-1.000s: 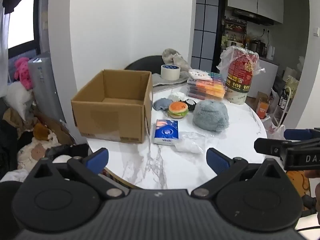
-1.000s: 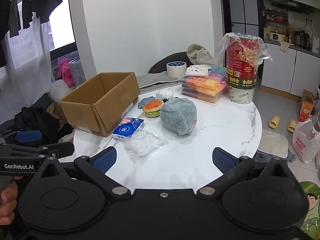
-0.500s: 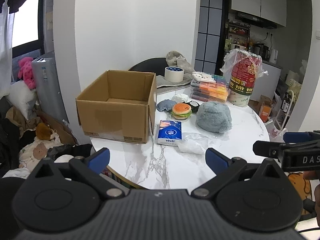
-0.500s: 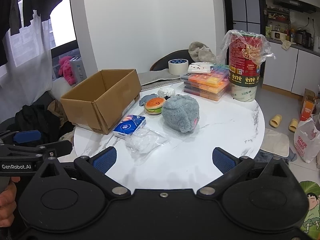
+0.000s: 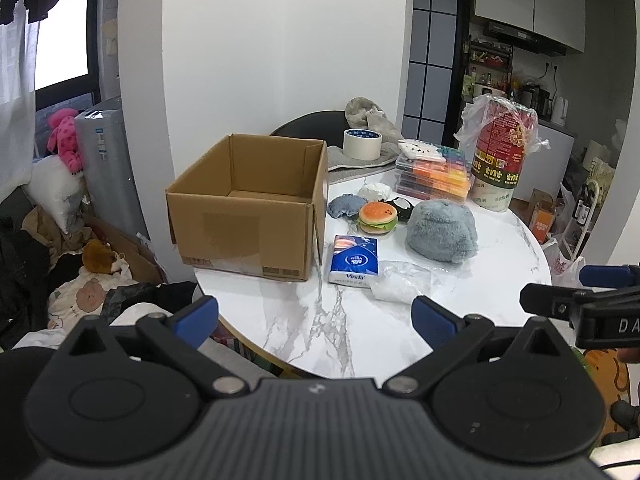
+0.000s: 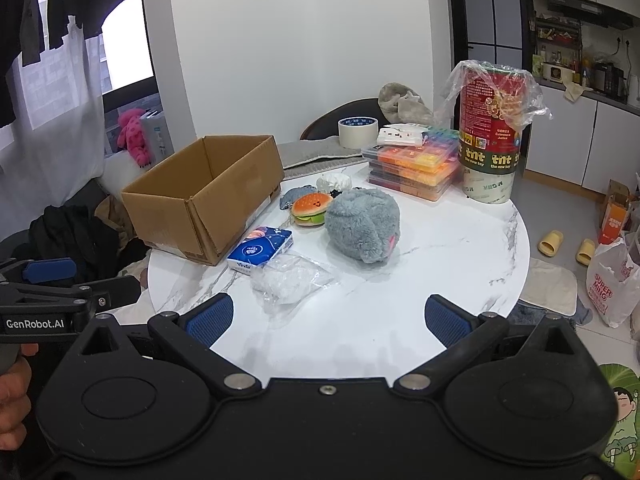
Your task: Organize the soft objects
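Both the left gripper (image 5: pixel 315 314) and right gripper (image 6: pixel 329 316) hover spread wide and empty at the marble table's (image 6: pixel 440 264) near edge. Nothing is packed yet, I judge. Nearest lie a clear plastic bag (image 6: pixel 290 278) and tissue pack (image 6: pixel 261 249); beyond, the grey plush (image 6: pixel 362 224) and burger squishy (image 6: pixel 311 209), beside the open cardboard box (image 6: pixel 200 196). Next: reach forward and close on one.

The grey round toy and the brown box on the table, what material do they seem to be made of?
The grey round toy looks like plush fabric: long, fuzzy, matte fibres and a soft, slumped shape. The brown box looks like corrugated cardboard: matte brown, thin folded flaps and creased corners.
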A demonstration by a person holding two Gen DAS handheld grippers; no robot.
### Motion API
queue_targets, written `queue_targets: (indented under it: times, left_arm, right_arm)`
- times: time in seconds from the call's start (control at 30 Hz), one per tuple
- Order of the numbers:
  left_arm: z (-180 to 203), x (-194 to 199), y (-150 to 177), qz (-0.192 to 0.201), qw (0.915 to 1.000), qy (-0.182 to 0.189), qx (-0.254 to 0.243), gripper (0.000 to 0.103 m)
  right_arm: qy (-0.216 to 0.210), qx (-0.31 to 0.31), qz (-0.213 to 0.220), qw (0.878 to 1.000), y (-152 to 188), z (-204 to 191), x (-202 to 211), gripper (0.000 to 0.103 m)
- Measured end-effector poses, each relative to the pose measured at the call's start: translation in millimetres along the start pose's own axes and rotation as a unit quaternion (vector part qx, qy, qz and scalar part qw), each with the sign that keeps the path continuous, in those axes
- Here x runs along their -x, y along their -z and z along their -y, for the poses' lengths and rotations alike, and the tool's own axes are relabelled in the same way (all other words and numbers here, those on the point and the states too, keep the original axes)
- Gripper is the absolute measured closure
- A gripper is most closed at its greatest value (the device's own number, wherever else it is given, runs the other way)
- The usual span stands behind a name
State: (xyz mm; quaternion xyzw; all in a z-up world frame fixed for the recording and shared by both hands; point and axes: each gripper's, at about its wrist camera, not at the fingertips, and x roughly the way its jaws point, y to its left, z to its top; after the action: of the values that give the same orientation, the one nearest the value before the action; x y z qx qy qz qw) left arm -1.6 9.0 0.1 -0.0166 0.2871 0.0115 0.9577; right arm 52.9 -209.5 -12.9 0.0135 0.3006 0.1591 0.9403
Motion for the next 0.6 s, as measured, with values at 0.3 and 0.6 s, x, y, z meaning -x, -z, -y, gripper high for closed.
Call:
queue_targets:
  times: [0.3,0.6]
  left_arm:
    - [-0.8,0.5,0.6,0.000,1.0000,0.000,0.000,0.001]
    - [-1.1,0.5,0.2,-0.001,1.0000,0.001,0.001,0.001]
  right_arm:
    - [-0.001,0.002,0.000,1.000,-0.3,-1.1,0.8,0.000]
    - [0.004,0.005,0.000,1.000,-0.2,-3.8,0.7,0.000]
